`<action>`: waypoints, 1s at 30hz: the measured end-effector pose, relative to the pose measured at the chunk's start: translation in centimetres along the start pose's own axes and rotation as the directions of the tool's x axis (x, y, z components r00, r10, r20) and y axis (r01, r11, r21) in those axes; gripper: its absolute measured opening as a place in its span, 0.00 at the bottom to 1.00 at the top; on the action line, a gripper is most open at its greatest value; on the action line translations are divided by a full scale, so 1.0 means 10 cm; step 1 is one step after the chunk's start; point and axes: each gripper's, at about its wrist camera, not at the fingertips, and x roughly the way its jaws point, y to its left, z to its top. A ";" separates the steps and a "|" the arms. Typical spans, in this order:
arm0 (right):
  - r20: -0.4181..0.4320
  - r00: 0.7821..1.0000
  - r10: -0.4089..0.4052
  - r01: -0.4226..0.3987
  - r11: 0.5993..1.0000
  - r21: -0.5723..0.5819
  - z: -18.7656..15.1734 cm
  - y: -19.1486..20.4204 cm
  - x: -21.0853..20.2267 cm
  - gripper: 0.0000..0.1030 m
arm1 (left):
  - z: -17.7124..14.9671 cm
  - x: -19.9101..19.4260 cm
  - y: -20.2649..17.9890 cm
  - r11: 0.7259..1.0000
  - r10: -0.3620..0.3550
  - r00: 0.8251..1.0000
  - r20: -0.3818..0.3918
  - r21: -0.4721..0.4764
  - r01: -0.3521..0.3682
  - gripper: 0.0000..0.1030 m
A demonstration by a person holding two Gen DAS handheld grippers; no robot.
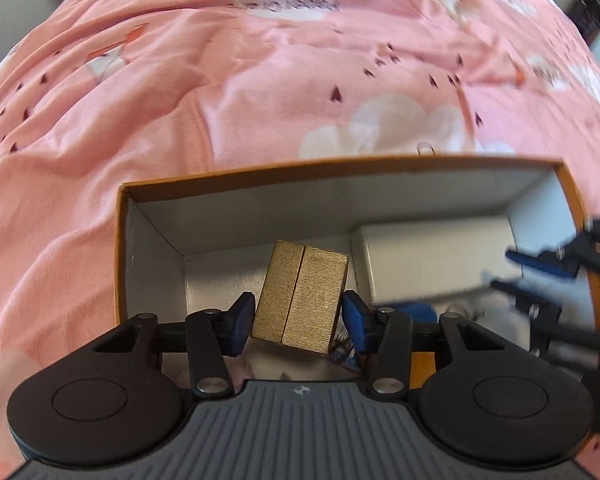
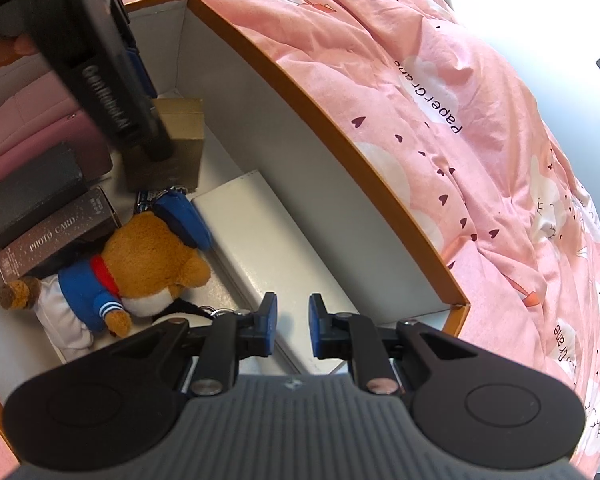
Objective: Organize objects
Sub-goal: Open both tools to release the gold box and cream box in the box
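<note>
Left tool (image 1: 298, 322) is clamped on a small gold box (image 1: 300, 298) — blue pads (image 1: 240, 322) press its two sides, box tilted, held just above the floor of the orange-rimmed storage box (image 1: 260, 174). The storage box sits on a bed with a pink duvet (image 1: 180, 100), white clouds and dark hearts printed on it.

Left to right inside the storage box, from the right wrist view: pink pouch (image 2: 28, 128) at the far left wall, a dark grey box (image 2: 28, 196) beside it, then a brown "PHOTO CARD" box (image 2: 56, 236) leaning against it. A teddy bear (image 2: 140, 264) in a blue sailor top and blue cap lies face down just in front of those. The gold box (image 2: 180, 144) shows beyond the bear, partly hidden by the left tool's body. A long white box (image 2: 268, 256) lies flat along the right-hand wall, touching the bear's head side.

Right tool (image 2: 293, 326) hovers over the near end of the white box — jaws parted with a narrow gap, nothing between them.
</note>
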 end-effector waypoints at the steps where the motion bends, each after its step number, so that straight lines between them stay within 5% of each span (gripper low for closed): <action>1: 0.000 1.000 0.000 0.000 1.000 0.000 0.00 0.00 0.00 0.16 | 0.01 -0.01 0.01 0.999 0.009 1.000 0.012 -0.039 -0.008 0.53; 10: -0.016 1.000 -0.016 0.016 1.000 -0.015 0.00 0.03 0.05 0.16 | 0.01 0.07 0.00 0.981 -0.001 0.998 0.057 -0.196 0.012 0.53; 20: -0.036 0.999 -0.017 0.016 1.000 -0.023 -0.02 0.05 0.09 0.16 | 0.07 0.08 -0.06 0.969 -0.067 0.996 0.063 -0.235 0.080 0.48; 30: -0.049 0.999 -0.014 0.014 1.000 -0.010 -0.03 0.04 0.12 0.16 | 0.09 0.08 -0.02 0.978 -0.108 0.993 0.048 -0.174 0.115 0.48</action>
